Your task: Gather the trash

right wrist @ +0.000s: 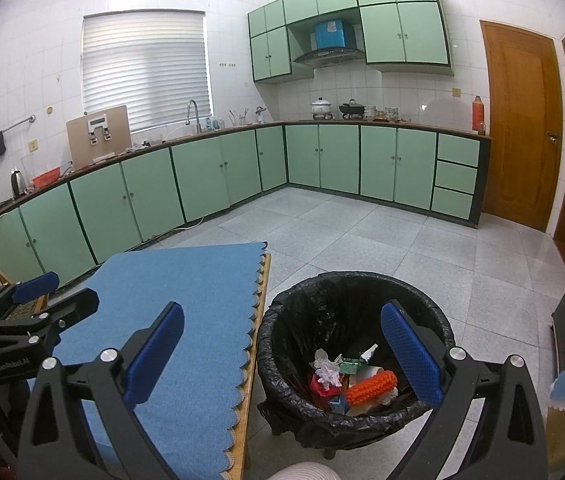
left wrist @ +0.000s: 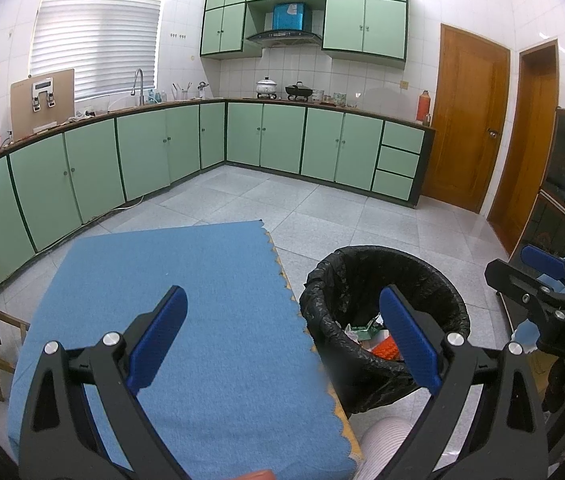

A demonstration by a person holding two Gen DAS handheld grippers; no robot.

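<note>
Trash (right wrist: 352, 380) already lay inside the black-lined bin (right wrist: 282, 328), at the lower centre of the right wrist view: crumpled white paper, a red carton, an orange ridged piece and some green packaging. The blue mat (left wrist: 186, 300) on the table, filling the lower left of the left wrist view, carried no visible litter, so the collecting step appeared finished or close to it; any next move would call for finding a remaining piece outside these views. The left gripper (left wrist: 282, 336) hung with its fingers spread wide and holding nothing, straddling the mat's scalloped edge and the bin's rim. The right gripper (right wrist: 282, 352) was likewise spread and empty, poised above the bin's near rim, with the trash below and between its fingertips, untouched.
</note>
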